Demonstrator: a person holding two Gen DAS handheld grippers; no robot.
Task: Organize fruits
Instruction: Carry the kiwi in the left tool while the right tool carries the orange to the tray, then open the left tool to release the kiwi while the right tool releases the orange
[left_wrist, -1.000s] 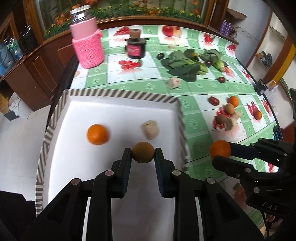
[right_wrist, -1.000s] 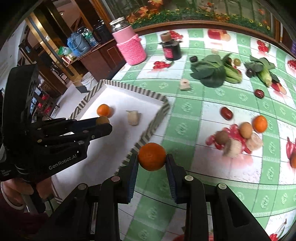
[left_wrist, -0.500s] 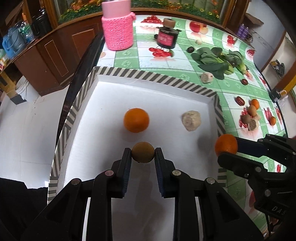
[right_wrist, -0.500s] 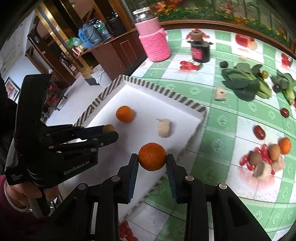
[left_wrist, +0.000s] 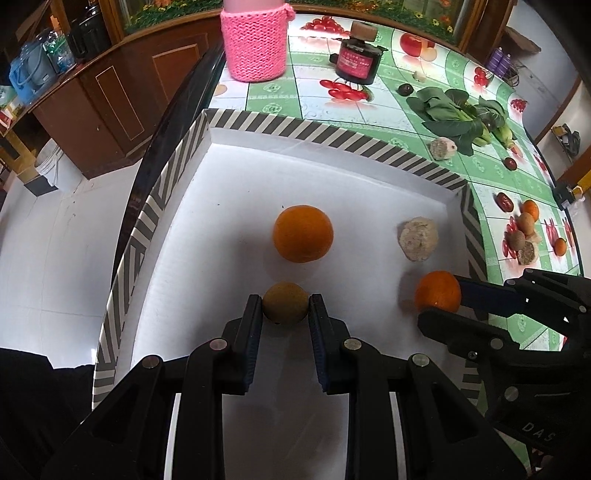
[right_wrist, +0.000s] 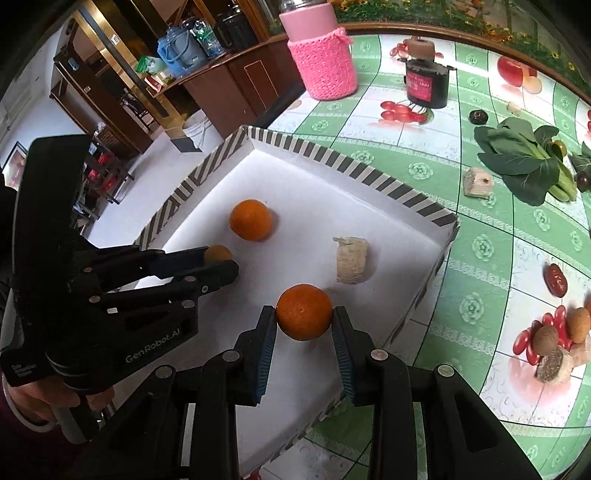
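A white tray with a striped rim (left_wrist: 325, 133) (right_wrist: 347, 162) holds an orange (left_wrist: 303, 233) (right_wrist: 252, 220) and a beige chunk (left_wrist: 418, 239) (right_wrist: 351, 260). My left gripper (left_wrist: 285, 306) (right_wrist: 221, 259) is shut on a small brown round fruit (left_wrist: 285, 302) (right_wrist: 217, 253) just above the tray floor, in front of the orange. My right gripper (right_wrist: 304, 320) (left_wrist: 439, 300) is shut on a second orange (right_wrist: 304, 312) (left_wrist: 438, 291) over the tray's right part, near the beige chunk.
On the fruit-print tablecloth (right_wrist: 480, 243) lie leafy greens (right_wrist: 524, 162), a beige chunk (right_wrist: 478, 182), red dates, and a cluster of small fruits (right_wrist: 557, 339). A pink knit-covered jar (right_wrist: 322, 55) and a dark jar (right_wrist: 424, 83) stand at the back. The table's left edge drops to the floor.
Both grippers have moved further over the tray with their fruits. The right gripper's orange has crossed the tray's right rim and now hangs inside it.
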